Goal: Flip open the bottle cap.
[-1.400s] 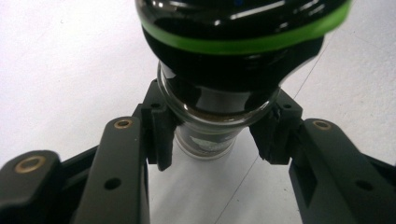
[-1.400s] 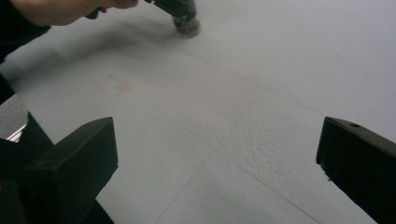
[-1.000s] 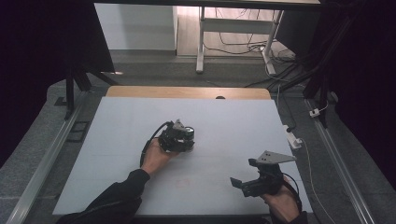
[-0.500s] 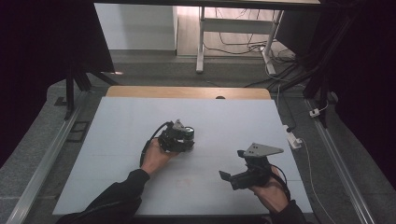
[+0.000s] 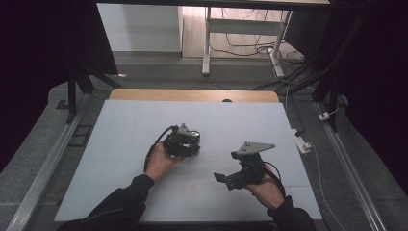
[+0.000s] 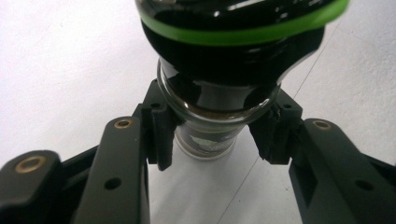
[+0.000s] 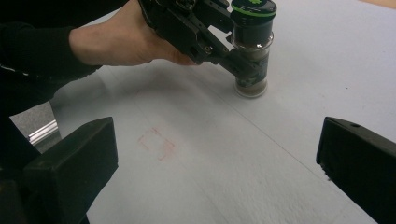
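A small glass jar (image 6: 215, 105) with a black lid and a green band stands upright on the white table. My left gripper (image 6: 217, 137) is shut on its glass body just below the lid. In the high view the left gripper (image 5: 185, 144) and the jar (image 5: 194, 135) sit near the table's middle. My right gripper (image 5: 225, 179) hovers to the right and nearer the person, its jaws pointing left. In the right gripper view its jaws (image 7: 215, 154) stand wide open with nothing between them, and the jar (image 7: 251, 56) shows ahead, held by the left gripper (image 7: 236, 63).
The white table sheet (image 5: 125, 125) ends at a wooden strip (image 5: 192, 95) on the far side. A faint red square mark (image 7: 157, 143) lies on the sheet between the grippers. A white power strip (image 5: 301, 143) lies off the right edge.
My right gripper has moved left, toward the table's middle and the jar. The left gripper and the jar have stayed in place.
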The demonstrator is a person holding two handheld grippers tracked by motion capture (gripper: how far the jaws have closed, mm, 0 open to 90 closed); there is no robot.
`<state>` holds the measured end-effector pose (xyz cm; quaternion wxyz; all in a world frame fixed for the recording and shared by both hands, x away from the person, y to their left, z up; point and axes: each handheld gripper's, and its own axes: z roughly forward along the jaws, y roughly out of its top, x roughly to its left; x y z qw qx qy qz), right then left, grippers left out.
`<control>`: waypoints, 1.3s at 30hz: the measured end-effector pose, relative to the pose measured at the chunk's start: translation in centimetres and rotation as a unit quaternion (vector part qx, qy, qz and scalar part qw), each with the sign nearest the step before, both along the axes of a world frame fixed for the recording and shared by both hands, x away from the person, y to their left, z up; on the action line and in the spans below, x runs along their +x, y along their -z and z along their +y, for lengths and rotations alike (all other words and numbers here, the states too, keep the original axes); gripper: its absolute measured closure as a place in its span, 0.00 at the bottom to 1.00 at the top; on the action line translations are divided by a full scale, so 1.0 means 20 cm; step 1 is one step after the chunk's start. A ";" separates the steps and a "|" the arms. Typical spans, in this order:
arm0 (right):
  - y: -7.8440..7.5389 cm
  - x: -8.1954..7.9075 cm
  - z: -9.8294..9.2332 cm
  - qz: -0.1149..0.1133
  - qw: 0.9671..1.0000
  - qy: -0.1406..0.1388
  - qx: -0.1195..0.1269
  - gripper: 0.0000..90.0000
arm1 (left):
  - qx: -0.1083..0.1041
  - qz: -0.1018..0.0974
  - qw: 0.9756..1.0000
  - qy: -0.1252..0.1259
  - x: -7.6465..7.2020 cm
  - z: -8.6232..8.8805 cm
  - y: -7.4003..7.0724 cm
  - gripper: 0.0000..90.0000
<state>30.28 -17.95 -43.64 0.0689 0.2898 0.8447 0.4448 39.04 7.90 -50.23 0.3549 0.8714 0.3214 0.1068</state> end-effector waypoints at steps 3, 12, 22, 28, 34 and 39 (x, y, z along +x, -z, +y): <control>0.00 0.02 0.03 -0.002 1.000 0.000 -0.007 0.00 | 0.001 0.000 1.000 0.000 0.00 0.00 0.00 0.60; 0.01 0.10 0.13 -0.003 1.000 0.002 -0.019 0.00 | 0.001 0.000 1.000 0.000 0.00 0.00 0.00 0.60; 0.04 0.21 0.24 -0.001 0.999 -0.004 -0.040 0.00 | 0.003 0.000 1.000 0.000 0.00 0.00 0.00 0.60; 0.06 0.25 0.29 -0.005 0.998 -0.010 -0.058 0.02 | 0.003 0.000 1.000 0.000 0.00 0.00 0.00 0.60; 0.06 0.29 0.29 -0.016 0.999 -0.011 -0.050 0.24 | 0.004 0.000 1.000 0.000 0.00 0.00 0.00 0.60; 0.05 0.32 0.29 -0.010 0.998 -0.023 -0.050 0.58 | 0.004 0.000 1.000 0.000 0.00 0.00 0.00 0.60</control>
